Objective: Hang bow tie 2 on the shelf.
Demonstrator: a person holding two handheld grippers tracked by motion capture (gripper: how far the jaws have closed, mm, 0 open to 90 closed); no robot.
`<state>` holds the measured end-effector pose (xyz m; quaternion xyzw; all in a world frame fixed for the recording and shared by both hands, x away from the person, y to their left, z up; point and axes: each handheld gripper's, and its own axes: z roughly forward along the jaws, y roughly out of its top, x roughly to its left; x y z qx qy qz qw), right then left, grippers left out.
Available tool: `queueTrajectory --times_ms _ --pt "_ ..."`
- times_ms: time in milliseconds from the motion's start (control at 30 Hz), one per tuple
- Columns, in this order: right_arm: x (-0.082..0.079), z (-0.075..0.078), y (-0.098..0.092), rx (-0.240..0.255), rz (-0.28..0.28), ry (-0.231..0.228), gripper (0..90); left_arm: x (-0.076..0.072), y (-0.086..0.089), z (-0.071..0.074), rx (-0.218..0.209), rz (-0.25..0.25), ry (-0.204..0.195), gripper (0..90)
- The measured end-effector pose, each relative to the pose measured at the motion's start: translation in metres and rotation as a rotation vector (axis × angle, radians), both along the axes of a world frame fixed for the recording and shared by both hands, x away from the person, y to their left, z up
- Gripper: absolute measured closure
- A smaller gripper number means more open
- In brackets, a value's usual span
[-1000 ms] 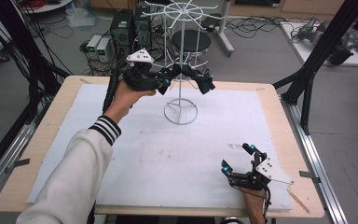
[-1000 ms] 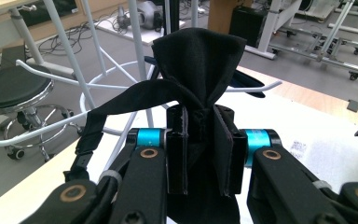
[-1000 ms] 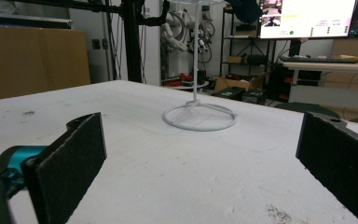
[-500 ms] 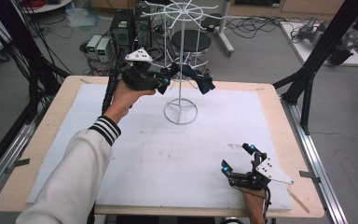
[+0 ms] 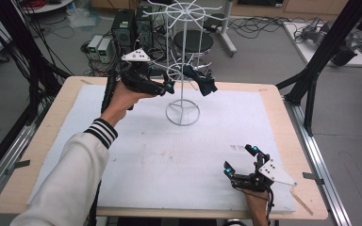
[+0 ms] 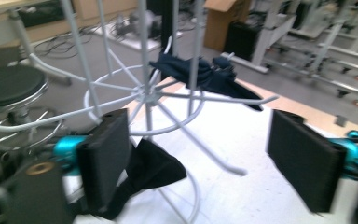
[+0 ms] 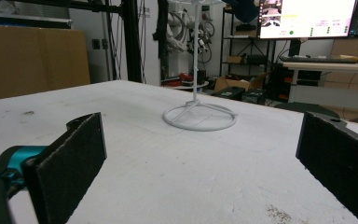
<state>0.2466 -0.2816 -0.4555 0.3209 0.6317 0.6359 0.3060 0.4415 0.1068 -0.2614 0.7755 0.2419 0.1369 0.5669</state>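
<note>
In the high view, a white wire rack with a ring base and spoked tiers (image 5: 183, 70) is seen standing on the white foam sheet (image 5: 169, 155) that covers the wooden table (image 5: 283, 117). A dark navy bow-shaped piece of cloth (image 5: 201, 80) is hung on one of the rack's lower arms, on the side away from the left gripper (image 5: 162, 84). That gripper is held up at the rack's lower tier by the person's left hand (image 5: 122, 96), a white sleeve with striped cuff (image 5: 70, 169) behind it. The right gripper (image 5: 240, 160) is rested low near the sheet's near right corner, well apart from the rack, its jaws spread.

In the left gripper view, the left gripper (image 6: 205, 149) is shown released, its black padded jaws wide apart with the rack's spokes (image 6: 144, 93) between them. One navy cloth (image 6: 205, 74) is draped over a wire arm beyond the hub; a second dark cloth (image 6: 149, 168) is seen just beside the left-hand jaw, and contact cannot be told.

In the right gripper view, the right gripper (image 7: 200, 154) is shown released with nothing between its jaws, above the foam sheet (image 7: 177, 177); the rack's ring base (image 7: 199, 116) stands farther off.
</note>
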Motion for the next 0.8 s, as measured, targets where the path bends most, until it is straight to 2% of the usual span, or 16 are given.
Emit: queueTrajectory --times_ms 67,167,233,433,500,633,800 --pt "0.0 0.0 0.0 -0.002 -0.002 -0.002 0.7 -0.001 0.002 0.001 -0.005 -0.002 -0.02 11.1" --pt "0.0 0.0 0.0 -0.003 -0.003 -0.001 0.7 -0.002 0.005 0.003 -0.009 -0.014 -0.027 5.6" --pt "0.0 0.0 0.0 -0.001 -0.002 0.001 0.7 -0.005 0.007 0.003 -0.01 -0.033 -0.019 5.4" --pt "0.0 0.0 0.0 -0.004 -0.003 -0.002 0.7 -0.019 0.012 0.004 -0.005 -0.069 -0.041 1.7" --pt "0.0 0.0 0.0 -0.003 -0.006 0.0 0.8 -0.027 0.015 0.004 0.009 -0.079 -0.061 1.7" --pt "0.0 0.0 0.0 -0.001 -0.008 0.003 0.8 -0.049 0.025 -0.002 -0.002 -0.113 -0.102 1.7" --pt "0.0 0.0 0.001 -0.009 -0.013 -0.006 0.7 -0.082 0.045 -0.023 -0.014 -0.105 -0.15 1.7"
